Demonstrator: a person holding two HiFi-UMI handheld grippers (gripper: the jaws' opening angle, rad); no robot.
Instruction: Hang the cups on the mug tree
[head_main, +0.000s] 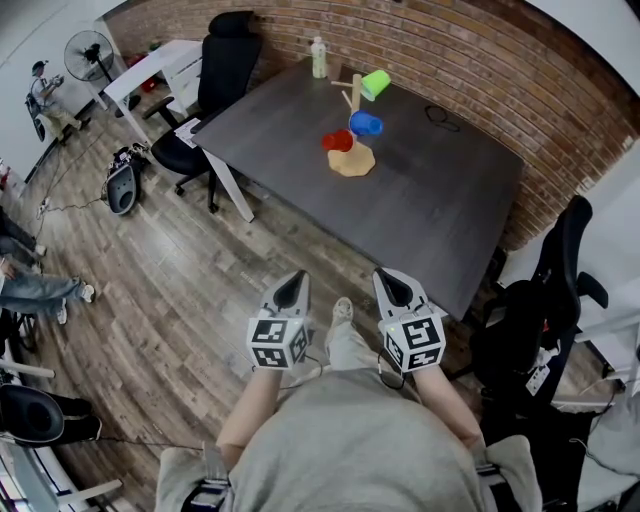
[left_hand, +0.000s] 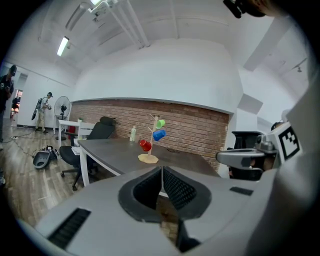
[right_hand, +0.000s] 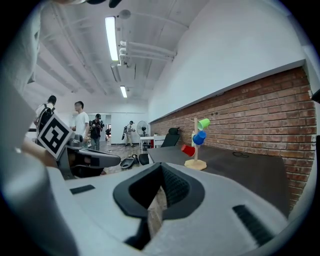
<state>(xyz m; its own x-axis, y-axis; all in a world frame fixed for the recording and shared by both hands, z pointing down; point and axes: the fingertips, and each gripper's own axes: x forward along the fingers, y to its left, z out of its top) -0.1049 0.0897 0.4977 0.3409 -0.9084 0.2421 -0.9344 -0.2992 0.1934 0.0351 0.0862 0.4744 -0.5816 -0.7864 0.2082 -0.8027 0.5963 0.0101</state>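
**Both grippers shut and empty; three cups hang on the mug tree**

At the bottom of the head view, nearest the camera, is the person's grey shirt (head_main: 350, 450). Two forearms reach up the frame from it. The left gripper (head_main: 292, 285) and the right gripper (head_main: 392, 283) are held side by side over the wooden floor (head_main: 180, 270), each with its marker cube behind it. Both point toward the near edge of the dark surface (head_main: 440, 210).

In the left gripper view, the fingers (left_hand: 177, 187) are pressed together with nothing between them. In the right gripper view, the fingers (right_hand: 175, 187) are likewise closed and hold nothing.

The mug tree (head_main: 354, 100) stands upright on the surface, in the upper middle of the head view and well apart from both grippers. A green cup (head_main: 375, 83) hangs near its top. A blue cup (head_main: 365, 124) hangs below that, and a red cup (head_main: 338, 141) hangs lowest, just above the round wooden base.

A bottle (head_main: 318, 57) stands near the far edge of the surface by the brick wall (head_main: 480, 70). A black office chair (head_main: 225, 60) sits at the upper left end.
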